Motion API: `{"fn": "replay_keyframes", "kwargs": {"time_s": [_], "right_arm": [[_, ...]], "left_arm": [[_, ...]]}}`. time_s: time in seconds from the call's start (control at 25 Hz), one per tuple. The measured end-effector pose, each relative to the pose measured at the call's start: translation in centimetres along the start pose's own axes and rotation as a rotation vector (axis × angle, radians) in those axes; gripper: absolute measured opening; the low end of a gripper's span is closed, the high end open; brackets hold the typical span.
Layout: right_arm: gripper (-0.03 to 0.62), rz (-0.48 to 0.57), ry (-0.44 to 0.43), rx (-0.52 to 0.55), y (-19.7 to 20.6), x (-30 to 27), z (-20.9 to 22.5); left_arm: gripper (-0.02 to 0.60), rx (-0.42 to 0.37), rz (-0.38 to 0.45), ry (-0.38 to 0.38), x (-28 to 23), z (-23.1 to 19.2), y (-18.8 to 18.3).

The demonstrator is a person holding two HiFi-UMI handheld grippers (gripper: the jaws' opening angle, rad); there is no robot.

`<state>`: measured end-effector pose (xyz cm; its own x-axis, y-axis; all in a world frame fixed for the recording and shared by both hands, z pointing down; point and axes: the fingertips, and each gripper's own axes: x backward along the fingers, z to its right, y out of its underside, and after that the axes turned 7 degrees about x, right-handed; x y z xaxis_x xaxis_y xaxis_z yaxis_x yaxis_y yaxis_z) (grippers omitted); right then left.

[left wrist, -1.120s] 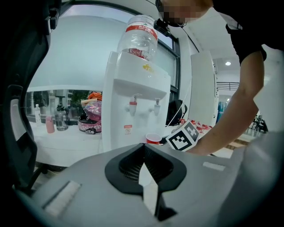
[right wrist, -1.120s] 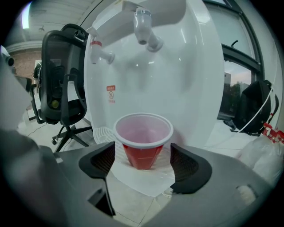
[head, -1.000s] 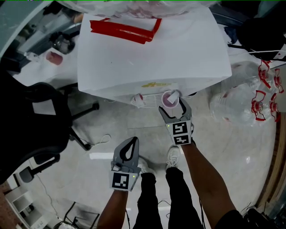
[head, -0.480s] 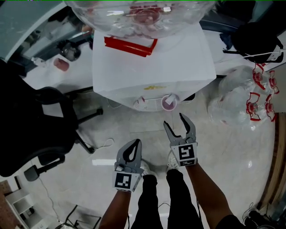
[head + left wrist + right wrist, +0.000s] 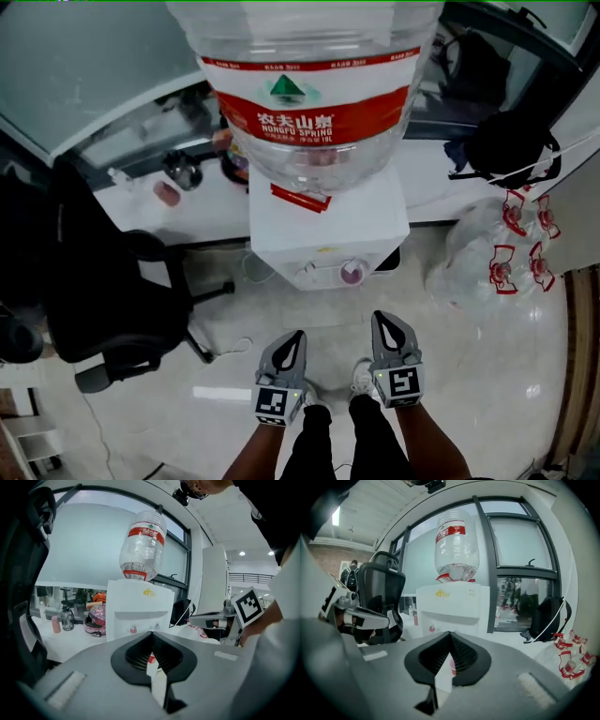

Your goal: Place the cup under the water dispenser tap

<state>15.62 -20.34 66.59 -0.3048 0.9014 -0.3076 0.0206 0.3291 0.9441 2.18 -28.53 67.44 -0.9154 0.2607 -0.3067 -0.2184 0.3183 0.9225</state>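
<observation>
A small pink cup (image 5: 352, 272) stands on the tray of the white water dispenser (image 5: 328, 225), below its front taps, under a big clear bottle (image 5: 309, 84) with a red label. My right gripper (image 5: 382, 317) is shut and empty, drawn well back from the cup. Beside it my left gripper (image 5: 293, 335) is also shut with nothing in it. In the right gripper view the cup (image 5: 453, 666) shows as a red spot through the gap behind the closed right gripper (image 5: 450, 633). The left gripper view shows the dispenser (image 5: 140, 616) beyond the closed left gripper (image 5: 152, 633).
A black office chair (image 5: 103, 281) stands left of the dispenser. Clear empty bottles with red handles (image 5: 497, 262) lie on the floor at the right. A white desk (image 5: 178, 192) with small items runs behind, and a black backpack (image 5: 511, 141) sits at the right. My shoes (image 5: 361, 380) are below.
The right gripper let go of the cup, pulled back from the dispenser and shut. Both grippers rose and drew back, and the view lifted to take in the bottle.
</observation>
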Motion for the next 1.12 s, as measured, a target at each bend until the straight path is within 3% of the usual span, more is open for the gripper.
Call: {"fn": "replay_keyframes", "kwargs": {"time_s": [0.08, 0.16, 0.36, 0.76, 1.12], "right_arm": [[0.0, 0.008, 0.002, -0.05, -2.1, 1.4, 0.7], [0.0, 0.021, -0.006, -0.033, -4.5, 2.6, 0.9], [0.0, 0.03, -0.056, 0.052, -9.6, 5.8, 0.1], [0.0, 0.139, -0.079, 0.144, -18.7, 9.9, -0.4], [0.0, 0.218, -0.121, 0.183, -23.1, 11.4, -1.1]], "left_arm": [[0.015, -0.002, -0.028, 0.006, 0.7, 0.4, -1.5], [0.015, 0.034, -0.053, -0.011, 1.8, 0.2, -2.8], [0.017, 0.031, 0.001, -0.069, 4.2, 0.6, -6.1], [0.017, -0.055, 0.056, 0.042, 5.7, 6.0, -14.4], [0.017, -0.085, 0.124, 0.043, 6.5, 7.0, -18.9]]}}
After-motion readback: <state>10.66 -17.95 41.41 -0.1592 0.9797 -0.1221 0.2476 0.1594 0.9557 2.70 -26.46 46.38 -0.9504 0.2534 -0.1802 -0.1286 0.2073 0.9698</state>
